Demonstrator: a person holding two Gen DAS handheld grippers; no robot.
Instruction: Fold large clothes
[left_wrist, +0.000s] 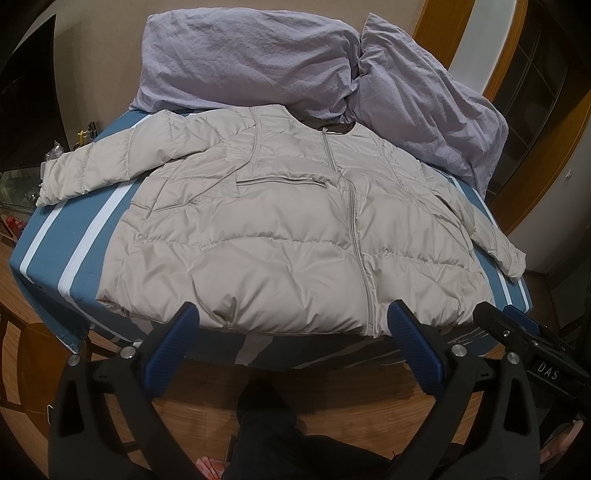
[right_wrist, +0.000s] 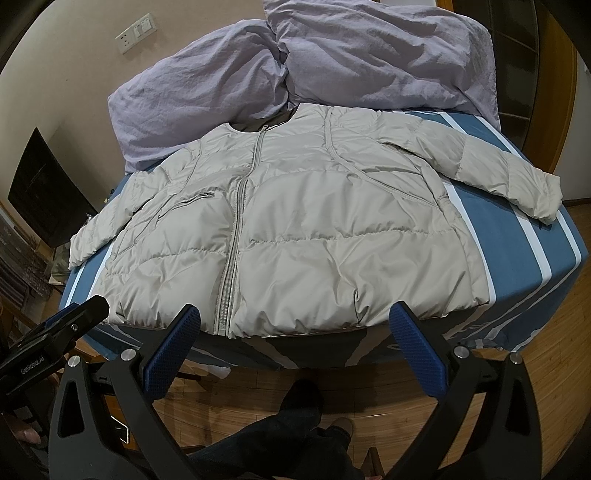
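Readable txt: "DAS" on right gripper (left_wrist: 532, 343) body in left-wrist view, "GenRobot.AI" on left gripper (right_wrist: 55, 332) body in right-wrist view.

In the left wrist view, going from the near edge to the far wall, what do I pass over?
Left hand-held gripper → wooden floor → puffer jacket on the striped bed cover → lilac pillows → beige wall.

We were in a home bedroom: ahead of the claw stood a bed with a blue-and-white striped sheet (left_wrist: 55, 236), two crumpled lilac pillows (right_wrist: 369, 55) at its far end, a white wall socket (right_wrist: 135, 33) beyond, and warm wooden plank flooring (left_wrist: 332, 391) beneath us.
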